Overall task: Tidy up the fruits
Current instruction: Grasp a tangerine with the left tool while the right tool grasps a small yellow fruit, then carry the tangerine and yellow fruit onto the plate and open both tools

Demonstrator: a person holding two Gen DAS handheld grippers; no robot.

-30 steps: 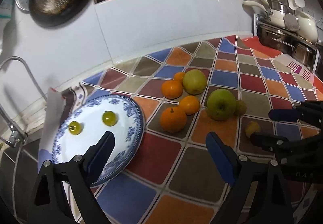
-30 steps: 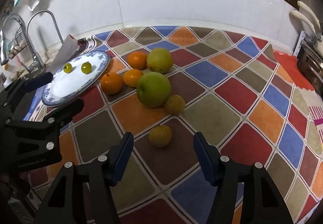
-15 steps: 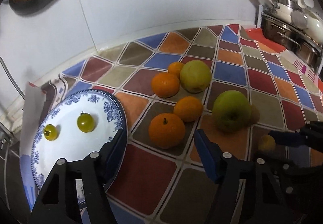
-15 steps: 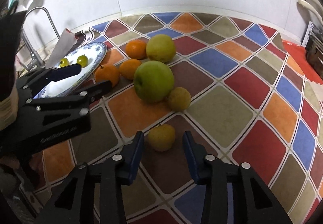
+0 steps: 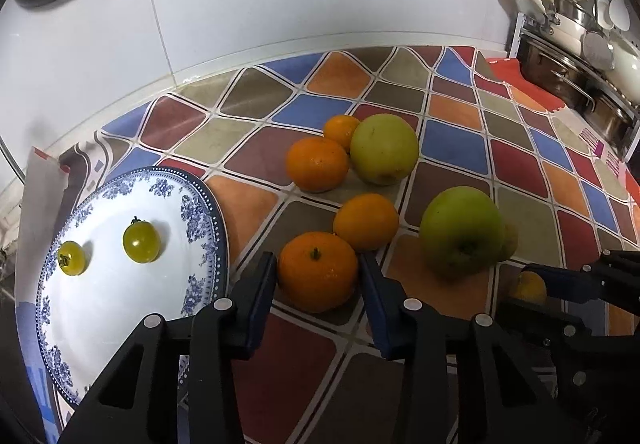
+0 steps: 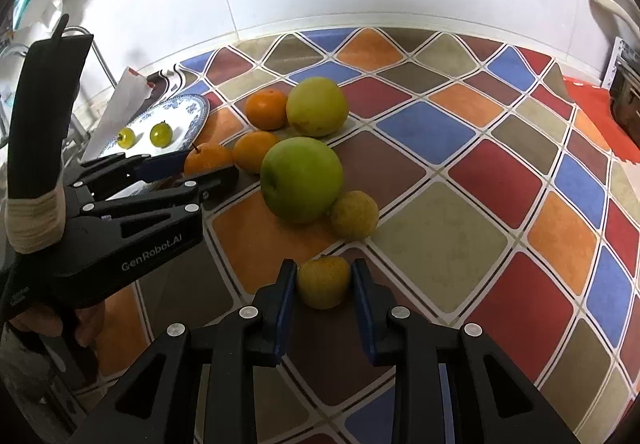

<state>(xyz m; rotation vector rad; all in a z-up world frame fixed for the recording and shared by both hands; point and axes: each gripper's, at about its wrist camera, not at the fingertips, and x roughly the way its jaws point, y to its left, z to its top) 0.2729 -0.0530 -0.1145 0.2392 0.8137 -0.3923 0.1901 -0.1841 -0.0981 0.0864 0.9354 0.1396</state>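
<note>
Right tool (image 6: pixel 323 282) low over counter (image 6: pixel 440 244), fingers bracketing small yellow-green citrus (image 6: pixel 323 281), pads touching or nearly touching both sides; firm pinch not confirmable, fruit apparently on the tablecloth. Left tool (image 5: pixel 318 276) likewise straddling stemmed mandarin (image 5: pixel 318 270), stem up, pads at its flanks, slight gap possible, so spread around rather than clamped. Each fruit dead ahead between its own tool's fingers, round, no long axis to align; likely next: close and lift. Just beyond: second mandarin (image 5: pixel 366 221), big green apple (image 6: pixel 302 179) with small yellowish fruit (image 6: pixel 355 215) touching its right side. Farther: mandarin (image 6: pixel 266 110) beside yellow-green apple (image 6: pixel 317 106). Blue-white plate (image 5: pixel 120 324) left of left tool, nearer that hand, holding two green cherry tomatoes (image 5: pixel 141 243).
</note>
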